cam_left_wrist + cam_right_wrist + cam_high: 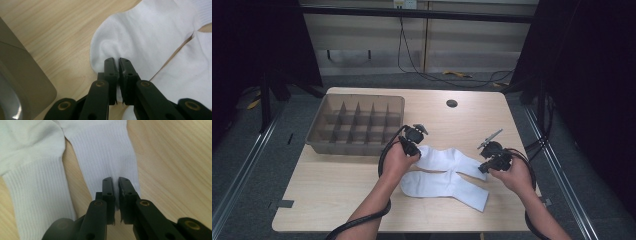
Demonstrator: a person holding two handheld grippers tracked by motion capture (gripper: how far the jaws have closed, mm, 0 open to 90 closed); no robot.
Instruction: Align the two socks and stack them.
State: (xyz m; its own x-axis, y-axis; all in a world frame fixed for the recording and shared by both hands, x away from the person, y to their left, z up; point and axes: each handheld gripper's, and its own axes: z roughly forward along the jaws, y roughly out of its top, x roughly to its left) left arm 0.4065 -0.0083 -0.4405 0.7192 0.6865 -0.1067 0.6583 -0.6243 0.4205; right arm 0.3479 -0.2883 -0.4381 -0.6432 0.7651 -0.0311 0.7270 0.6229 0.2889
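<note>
Two white socks lie side by side on the wooden table. The far sock (447, 159) is held at both ends. My left gripper (413, 148) is shut on its rounded toe end; the left gripper view has the gripper (117, 62) pinching a fold of that sock (140, 37). My right gripper (486, 167) is shut on its ribbed cuff, and the right gripper view has the gripper (115, 182) closed on the cuff's edge (107, 152). The near sock (444, 189) lies flat and untouched, also seen as near sock (192, 75) and near sock (32, 185).
A grey-brown tray (357, 97) with several empty compartments stands at the back left; its corner (22, 82) is close beside my left gripper. A round cable hole (452, 103) sits near the table's far edge. Cables trail from both grippers.
</note>
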